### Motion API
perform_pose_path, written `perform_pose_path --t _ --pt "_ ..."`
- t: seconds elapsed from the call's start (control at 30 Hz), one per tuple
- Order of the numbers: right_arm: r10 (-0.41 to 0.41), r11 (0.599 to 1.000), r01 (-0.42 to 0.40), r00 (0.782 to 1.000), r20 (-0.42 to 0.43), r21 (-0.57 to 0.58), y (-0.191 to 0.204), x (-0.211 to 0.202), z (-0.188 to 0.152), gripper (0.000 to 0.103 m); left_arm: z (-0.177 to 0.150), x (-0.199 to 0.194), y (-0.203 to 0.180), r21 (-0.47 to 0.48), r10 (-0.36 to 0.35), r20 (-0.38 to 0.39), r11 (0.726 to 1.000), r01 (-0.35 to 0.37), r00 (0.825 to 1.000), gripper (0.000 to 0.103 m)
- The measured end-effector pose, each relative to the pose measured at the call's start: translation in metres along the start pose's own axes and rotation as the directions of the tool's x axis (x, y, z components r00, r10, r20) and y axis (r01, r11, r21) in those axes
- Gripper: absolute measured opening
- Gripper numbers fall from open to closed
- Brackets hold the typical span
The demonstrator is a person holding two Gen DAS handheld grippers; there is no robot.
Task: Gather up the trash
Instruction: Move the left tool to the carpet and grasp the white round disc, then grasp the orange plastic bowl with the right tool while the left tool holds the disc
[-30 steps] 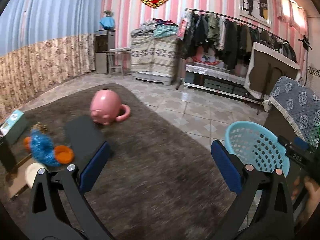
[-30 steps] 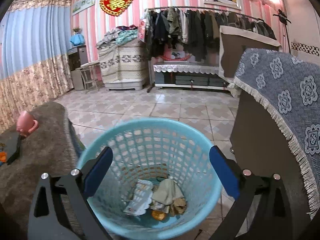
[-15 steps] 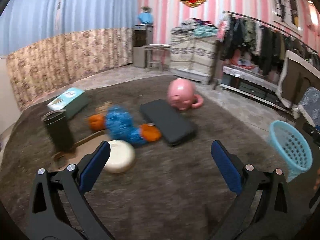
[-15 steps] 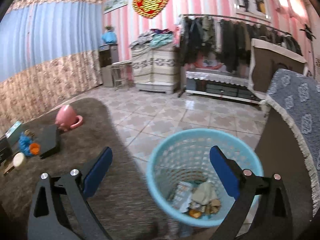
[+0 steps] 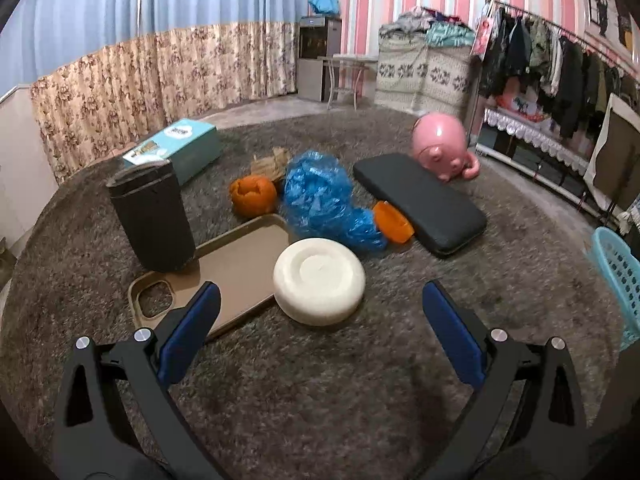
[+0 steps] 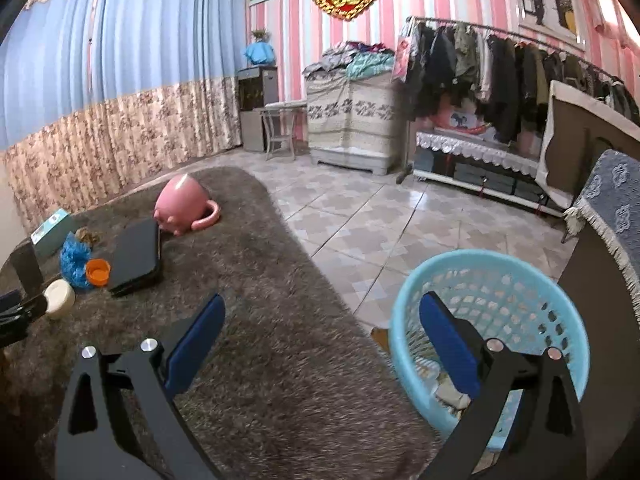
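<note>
Partly done: some trash is seen in the basket (image 6: pixel 490 292).
Peel (image 5: pixel 253 195) and bag (image 5: pixel 320 200) are left on the rug (image 5: pixel 320 380); left gripper (image 5: pixel 320 312) and right gripper (image 6: pixel 320 328) are held wide apart, empty.

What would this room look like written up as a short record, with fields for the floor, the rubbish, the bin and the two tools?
floor: grey shaggy rug beside pale tiles
likely rubbish: blue plastic bag, orange peel, orange cup, brown scraps
other items: white round dish, tan tray, dark cup, black pad, pink pig-shaped mug, teal box
bin: blue basket, some rubbish inside
left tool: open, empty, facing the pile
right tool: open, empty, near the basket
</note>
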State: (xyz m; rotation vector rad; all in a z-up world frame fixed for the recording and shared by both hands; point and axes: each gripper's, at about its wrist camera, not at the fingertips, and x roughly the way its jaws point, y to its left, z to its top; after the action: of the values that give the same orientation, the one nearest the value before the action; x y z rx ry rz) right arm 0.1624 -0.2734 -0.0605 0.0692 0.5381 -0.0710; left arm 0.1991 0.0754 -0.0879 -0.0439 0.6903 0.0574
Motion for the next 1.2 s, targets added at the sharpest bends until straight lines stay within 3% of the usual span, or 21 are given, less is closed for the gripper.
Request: perform_pose_path --t 0.17,0.33,0.43,0.67,0.9,1.13,1.2 --pt "0.013 1.0 -0.013 1.0 -0.021 -0.012 0.005 0.007 -0.002 0.096 0.007 0.022 -0.001 0.002 -0.001 -0.049 1.0 0.001 0.999 0.095" --pt "0.035 0.999 -0.036 0.999 -0.029 -0.033 0.016 0.014 0.005 0.096 0.005 0.039 -0.004 0.013 -0.016 -0.119 1.0 0.018 0.993 0.071" --pt "0.064 0.997 -0.065 0.998 -0.017 -0.052 0.032 0.018 0.014 0.096 0.005 0.039 -0.002 0.005 -0.01 -0.112 1.0 0.011 0.994 0.061" --pt "0.185 0.978 -0.187 0.982 -0.028 -0.097 0.086 0.037 0.029 0.096 0.007 0.016 0.008 -0.007 -0.026 -0.037 1.0 0.026 0.999 0.061" --pt "0.26 0.935 -0.281 0.958 -0.12 -0.216 0.154 0.067 0.009 0.096 0.012 -0.022 0.064 -0.016 0.107 0.081 0.994 -0.106 0.991 0.061" --pt "0.277 0.905 -0.306 0.951 -0.134 -0.295 0.199 0.076 0.003 0.094 0.007 -0.022 0.134 -0.134 0.212 0.073 0.97 -0.201 0.974 0.061" --pt "0.289 0.899 -0.321 0.946 -0.146 -0.298 0.21 0.08 0.005 0.089 0.006 -0.021 0.147 -0.16 0.228 0.072 0.963 -0.215 0.971 0.061"
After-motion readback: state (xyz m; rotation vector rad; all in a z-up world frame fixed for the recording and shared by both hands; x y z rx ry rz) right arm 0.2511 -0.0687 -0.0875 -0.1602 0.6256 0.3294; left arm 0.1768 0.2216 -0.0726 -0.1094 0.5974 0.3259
